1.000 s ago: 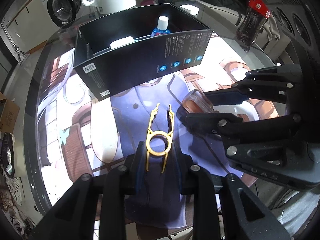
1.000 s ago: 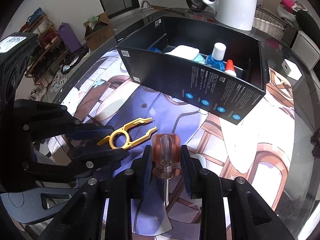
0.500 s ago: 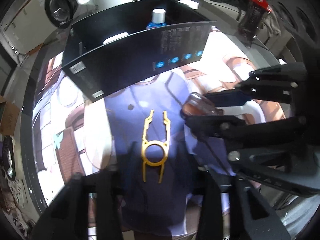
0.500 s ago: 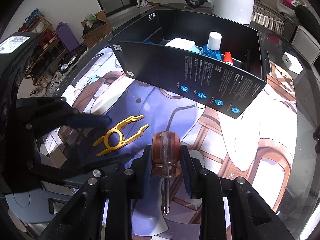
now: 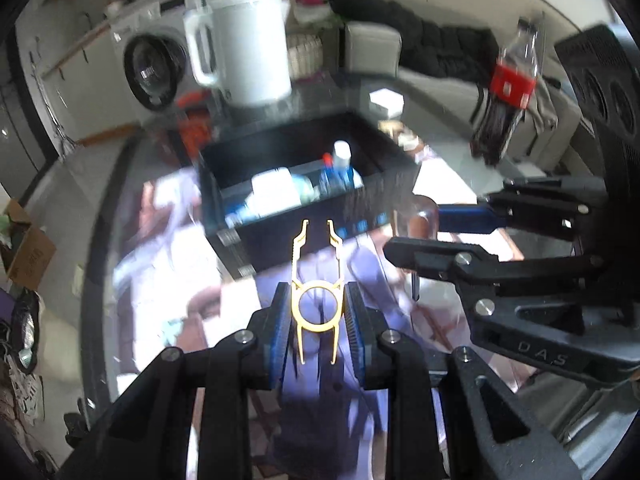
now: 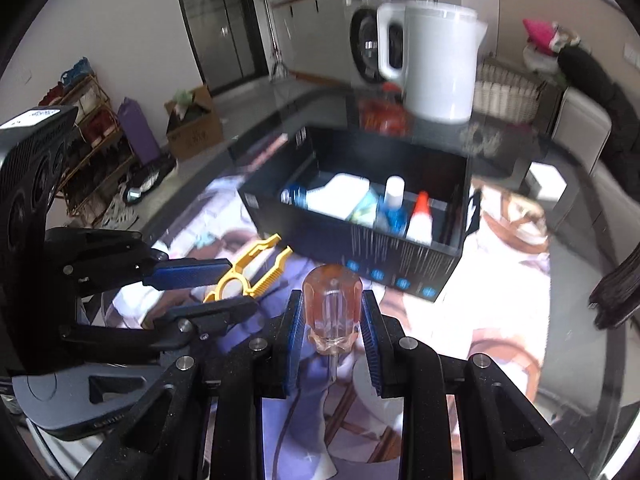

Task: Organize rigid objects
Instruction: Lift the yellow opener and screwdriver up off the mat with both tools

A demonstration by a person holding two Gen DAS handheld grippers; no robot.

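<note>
Tools are held in both grippers, above the table (image 6: 520,320). The left gripper (image 5: 318,312) is clenched on a yellow clip (image 5: 317,280) at lower centre of its view, prongs pointed at the black box (image 5: 304,208) in mid-frame. The right gripper (image 6: 332,320) is clamped on a screwdriver (image 6: 331,308) by its clear handle, shaft hanging down, at lower centre of its view. The box is already partly filled with bottles (image 6: 394,208) and a white pack (image 6: 340,196). For a clean drop, each tool is best carried over the near wall, lowered into a free gap, and released only once clear of the bottles. One gripper should be emptied at a time so that collision is avoided.
</note>
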